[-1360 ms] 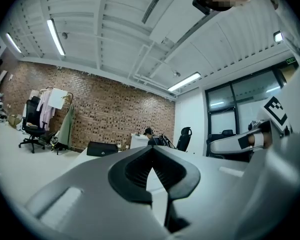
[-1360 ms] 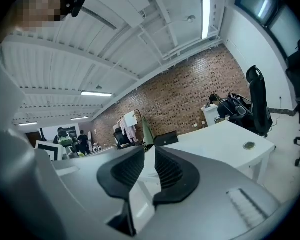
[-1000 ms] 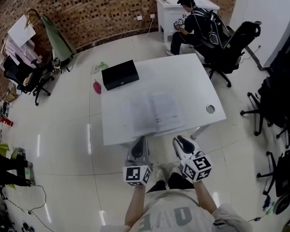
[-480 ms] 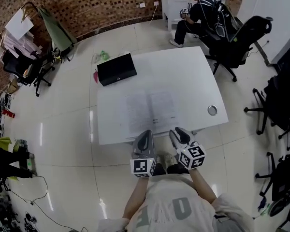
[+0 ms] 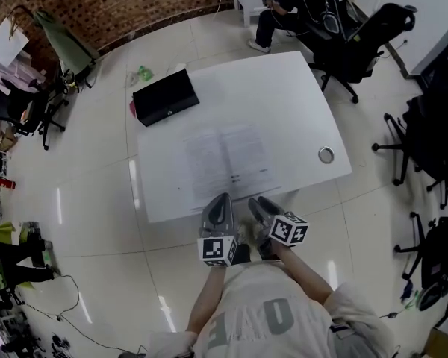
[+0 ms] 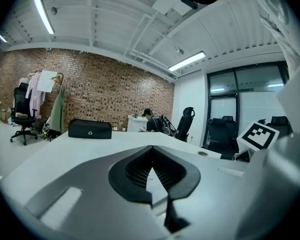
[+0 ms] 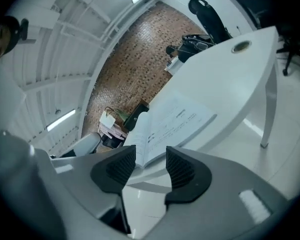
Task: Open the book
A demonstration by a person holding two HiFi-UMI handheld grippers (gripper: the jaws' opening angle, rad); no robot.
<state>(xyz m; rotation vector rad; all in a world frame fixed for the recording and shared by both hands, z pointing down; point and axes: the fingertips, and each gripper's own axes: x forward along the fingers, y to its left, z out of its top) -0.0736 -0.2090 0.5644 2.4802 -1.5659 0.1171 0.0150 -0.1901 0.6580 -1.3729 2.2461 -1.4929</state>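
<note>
Worktop [image 5: 284,103] is occupied by an open book [image 5: 228,159], likely light and floppy, best pinched at a page edge; left claw [image 5: 222,198] is clenched, right claw [image 5: 255,201] is opening, both empty.

The book [image 5: 228,159] lies open and flat on the table [image 5: 284,95], its two white pages facing up with faint lines of print. It sits toward the near edge, its spine running away from that edge.
</note>
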